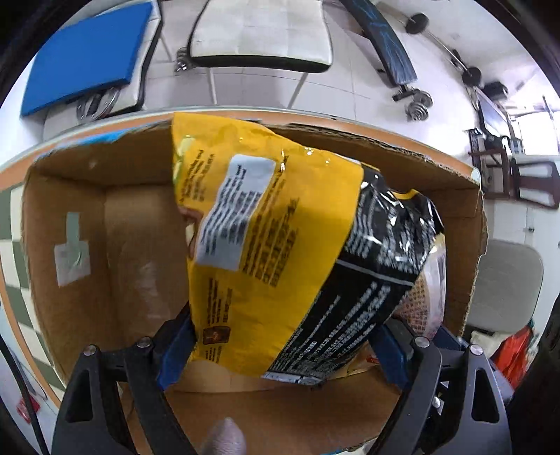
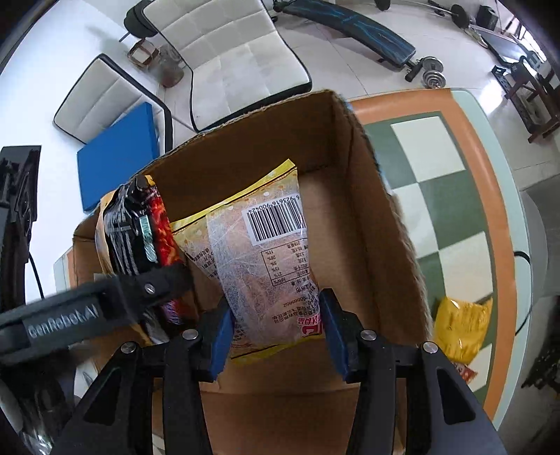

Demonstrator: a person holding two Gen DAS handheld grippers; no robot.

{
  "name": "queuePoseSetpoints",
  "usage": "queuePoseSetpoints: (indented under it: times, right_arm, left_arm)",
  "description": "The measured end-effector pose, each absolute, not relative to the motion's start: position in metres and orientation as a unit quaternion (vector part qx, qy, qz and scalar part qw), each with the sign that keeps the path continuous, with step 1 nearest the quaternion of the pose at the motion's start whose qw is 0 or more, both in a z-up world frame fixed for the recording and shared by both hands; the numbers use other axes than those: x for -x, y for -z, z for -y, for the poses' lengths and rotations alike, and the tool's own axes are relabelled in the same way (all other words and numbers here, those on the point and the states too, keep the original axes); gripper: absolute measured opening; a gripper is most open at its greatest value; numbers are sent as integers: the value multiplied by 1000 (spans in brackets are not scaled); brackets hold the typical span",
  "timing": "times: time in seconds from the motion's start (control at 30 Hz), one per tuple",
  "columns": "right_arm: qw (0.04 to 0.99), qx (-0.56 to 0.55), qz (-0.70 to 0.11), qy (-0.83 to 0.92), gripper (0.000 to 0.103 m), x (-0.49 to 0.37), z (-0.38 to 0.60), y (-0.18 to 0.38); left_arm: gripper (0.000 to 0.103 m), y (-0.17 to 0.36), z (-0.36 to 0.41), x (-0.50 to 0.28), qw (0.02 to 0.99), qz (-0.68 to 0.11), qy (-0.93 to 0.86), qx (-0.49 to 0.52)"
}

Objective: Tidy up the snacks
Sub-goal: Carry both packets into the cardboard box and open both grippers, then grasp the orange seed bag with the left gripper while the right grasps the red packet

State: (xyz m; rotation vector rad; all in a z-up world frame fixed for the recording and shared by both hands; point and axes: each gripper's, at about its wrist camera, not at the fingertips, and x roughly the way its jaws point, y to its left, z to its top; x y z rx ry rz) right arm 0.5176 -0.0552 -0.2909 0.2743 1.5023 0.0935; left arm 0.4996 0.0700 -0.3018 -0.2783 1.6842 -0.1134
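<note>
A brown cardboard box (image 1: 70, 280) stands open on the table; it also shows in the right wrist view (image 2: 385, 245). My left gripper (image 1: 280, 353) is shut on a yellow-and-black snack bag (image 1: 273, 252) and holds it inside the box. That bag shows edge-on in the right wrist view (image 2: 136, 231), with the left gripper's finger (image 2: 147, 287) across it. My right gripper (image 2: 276, 332) is shut on a pale yellow snack packet with a barcode (image 2: 266, 259), upright inside the box beside the other bag. A sliver of that packet shows in the left wrist view (image 1: 430, 287).
A yellow snack bag (image 2: 462, 325) lies on the green-and-white checkered table (image 2: 451, 196) right of the box. White chairs (image 2: 227, 59), a blue pad (image 2: 119, 157), a weight bench (image 2: 353, 28) and dumbbells (image 1: 416, 101) stand on the floor beyond.
</note>
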Motion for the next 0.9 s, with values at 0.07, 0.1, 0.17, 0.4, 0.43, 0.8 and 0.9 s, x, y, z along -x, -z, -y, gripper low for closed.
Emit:
queuePoseSetpoints:
  times: [0.07, 0.1, 0.17, 0.4, 0.43, 0.8, 0.9]
  right_arm:
    - [720, -118, -682, -45, 56, -521, 53, 293]
    - [721, -114, -682, -47, 60, -523, 51, 294]
    - [718, -111, -685, -49, 82, -524, 50, 296]
    - [720, -92, -686, -43, 85, -520, 50, 290]
    - [722, -89, -685, -43, 86, -519, 51, 287]
    - [750, -45, -658, -55, 93, -479, 50, 242]
    - [762, -34, -644, -64, 93, -463, 50, 228]
  left_arm:
    - [89, 303, -67, -500, 662, -741, 45, 104]
    - [89, 303, -67, -500, 662, -741, 45, 101]
    - [90, 302, -68, -499, 662, -741, 48, 101]
    - [94, 276, -74, -494, 689, -718, 43, 90]
    - [94, 270, -75, -490, 693, -714, 45, 90]
    - [94, 209, -99, -436, 741, -666, 24, 87]
    - [94, 193, -105, -413, 755, -650, 8, 88]
